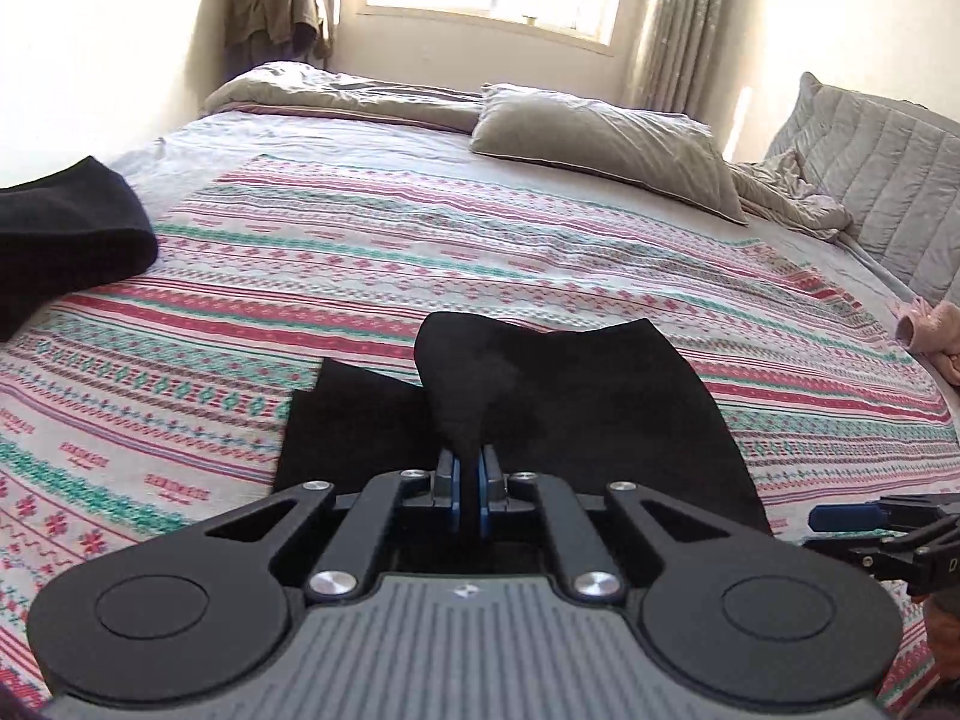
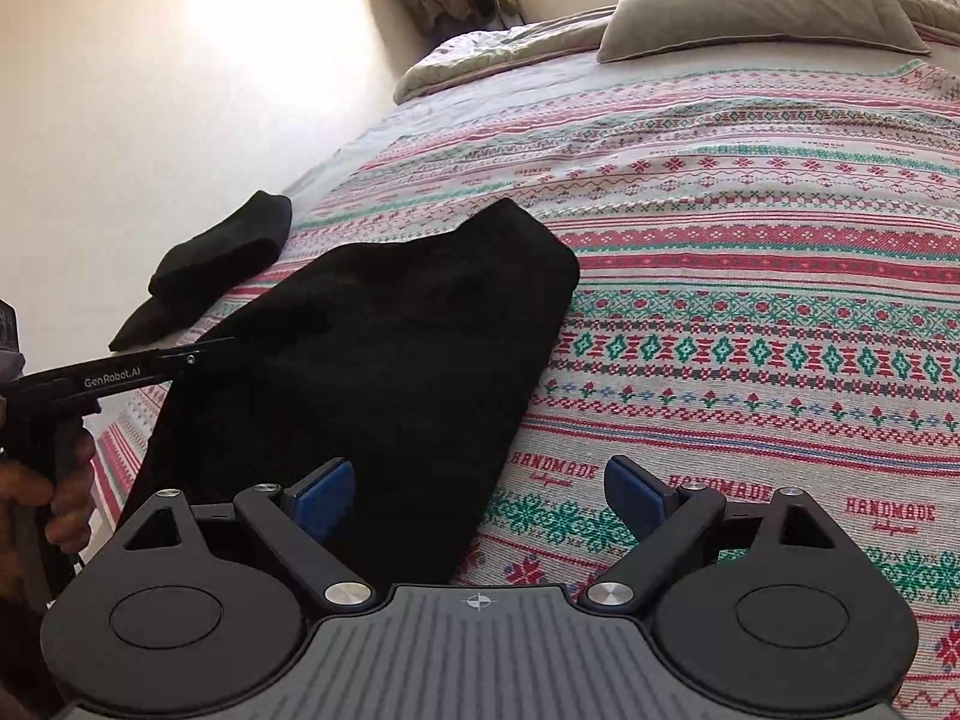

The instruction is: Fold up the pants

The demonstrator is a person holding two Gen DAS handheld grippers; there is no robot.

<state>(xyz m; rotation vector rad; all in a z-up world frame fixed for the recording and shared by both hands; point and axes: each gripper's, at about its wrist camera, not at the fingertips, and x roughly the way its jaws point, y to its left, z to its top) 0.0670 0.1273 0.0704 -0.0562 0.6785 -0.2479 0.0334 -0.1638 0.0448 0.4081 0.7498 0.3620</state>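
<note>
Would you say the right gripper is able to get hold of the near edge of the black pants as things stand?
Probably yes. The right gripper is open, with the black pants lying flat on the bedspread just ahead between its fingers, and nothing in between. The left gripper pinches another part.

Pink garment (image 1: pixel 936 333) cut off rightward

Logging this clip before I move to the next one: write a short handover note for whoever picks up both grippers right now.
Left gripper: shut on a pinch of the black pants, lifting a fold.
Right gripper: open, empty, low over the pants' near edge.
The pants lie on the patterned bedspread; another dark garment lies by the bed's left edge.
Done: pants partly folded.
Left: lay the lifted fold over, flatten, finish folding.
</note>
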